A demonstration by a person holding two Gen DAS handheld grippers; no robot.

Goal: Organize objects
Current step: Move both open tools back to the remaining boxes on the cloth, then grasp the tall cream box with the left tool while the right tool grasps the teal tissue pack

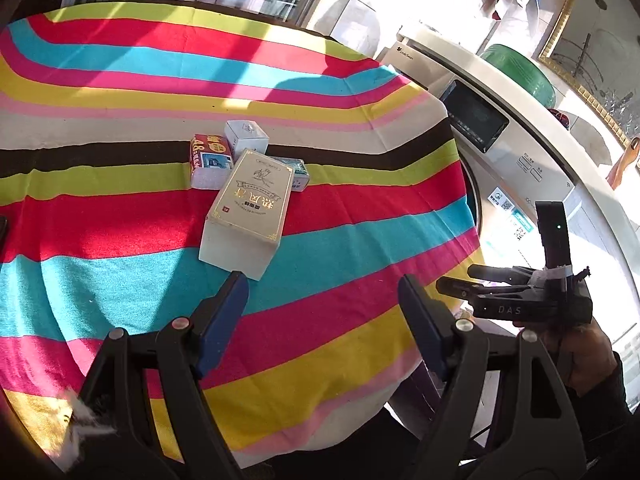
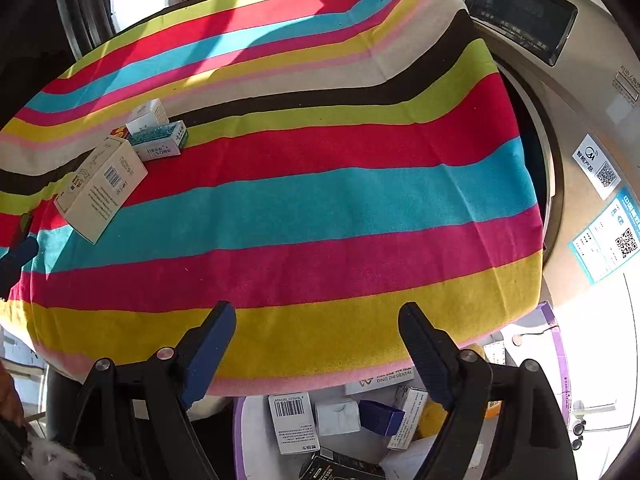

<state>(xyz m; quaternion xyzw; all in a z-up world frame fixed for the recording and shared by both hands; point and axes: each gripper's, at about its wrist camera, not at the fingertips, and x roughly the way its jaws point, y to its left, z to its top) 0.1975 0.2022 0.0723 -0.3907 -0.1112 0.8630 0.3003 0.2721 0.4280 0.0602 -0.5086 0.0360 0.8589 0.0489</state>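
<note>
While both grippers, left (image 1: 322,290) and right (image 2: 318,320), hang with fingers released and empty, the cream box (image 1: 246,210) looks light, stiff cardboard, best pinched across its long sides.

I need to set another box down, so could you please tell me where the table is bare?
The striped cloth is bare between the large cream box and the washing machine. It is crowded around the small boxes behind the cream box.

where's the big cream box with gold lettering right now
Left wrist view, centre: the cream box lies on the striped cloth, just ahead of the small boxes.
</note>
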